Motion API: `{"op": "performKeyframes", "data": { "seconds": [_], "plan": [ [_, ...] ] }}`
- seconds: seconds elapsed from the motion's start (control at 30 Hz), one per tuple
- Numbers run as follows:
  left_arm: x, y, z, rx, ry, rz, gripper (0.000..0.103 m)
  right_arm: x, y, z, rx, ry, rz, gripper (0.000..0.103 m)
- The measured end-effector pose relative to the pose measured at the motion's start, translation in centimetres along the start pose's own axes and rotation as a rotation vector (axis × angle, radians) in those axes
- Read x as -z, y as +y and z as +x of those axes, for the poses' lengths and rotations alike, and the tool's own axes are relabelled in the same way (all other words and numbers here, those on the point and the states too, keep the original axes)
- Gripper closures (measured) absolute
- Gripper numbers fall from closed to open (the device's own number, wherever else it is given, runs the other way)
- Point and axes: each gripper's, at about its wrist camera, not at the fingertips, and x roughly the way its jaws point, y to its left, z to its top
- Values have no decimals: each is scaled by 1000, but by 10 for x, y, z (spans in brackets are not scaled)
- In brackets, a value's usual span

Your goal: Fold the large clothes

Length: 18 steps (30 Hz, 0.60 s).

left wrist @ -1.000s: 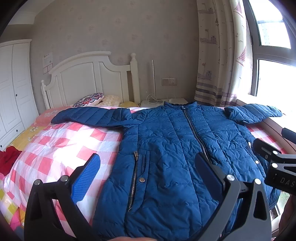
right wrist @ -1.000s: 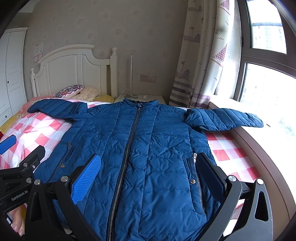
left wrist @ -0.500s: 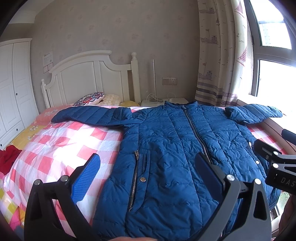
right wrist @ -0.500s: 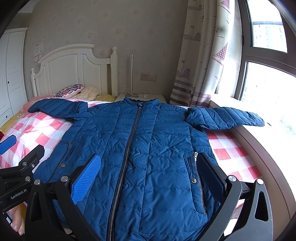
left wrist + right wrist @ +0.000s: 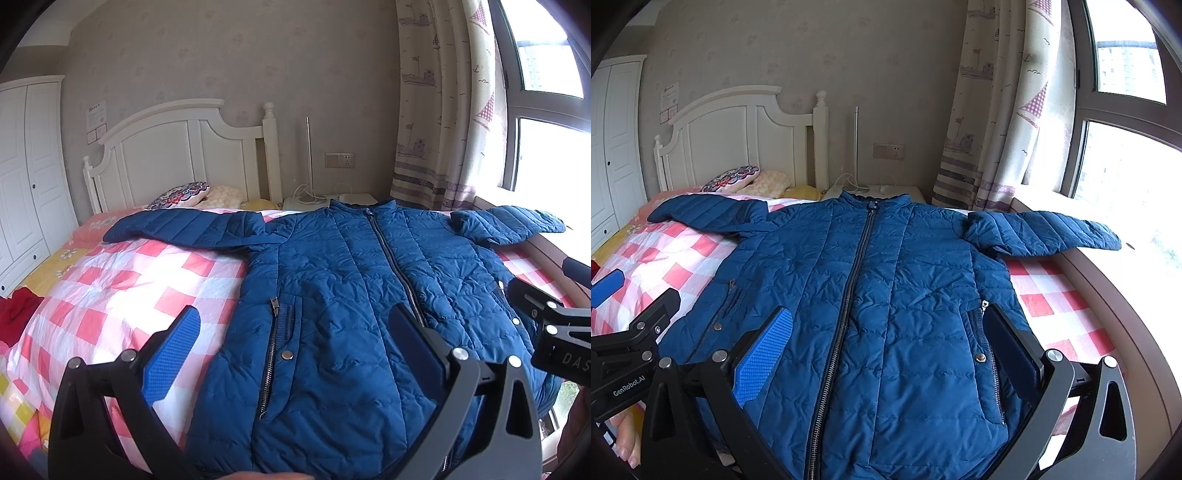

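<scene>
Two tools hang side by side over the near hem of the blue jacket (image 5: pixel 886 295), which lies zipped and flat on the bed (image 5: pixel 122 295), both sleeves spread wide. The left tool (image 5: pixel 291 339) and right tool (image 5: pixel 890 336) both gape, gripping nothing. Bare checked quilt lies left of the left tool; the far sleeve (image 5: pixel 1045 232) reaches the window ledge. Pillows (image 5: pixel 184 194) sit well beyond. Nothing has shifted since a second ago.
</scene>
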Motion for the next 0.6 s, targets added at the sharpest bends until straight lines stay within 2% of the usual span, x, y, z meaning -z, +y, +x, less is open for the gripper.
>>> {"op": "performKeyframes", "data": {
  "seconds": [0.6],
  "plan": [
    [1,1,1,-1,2,3,2,1,2,1,-5,6,1,4]
  ]
}}
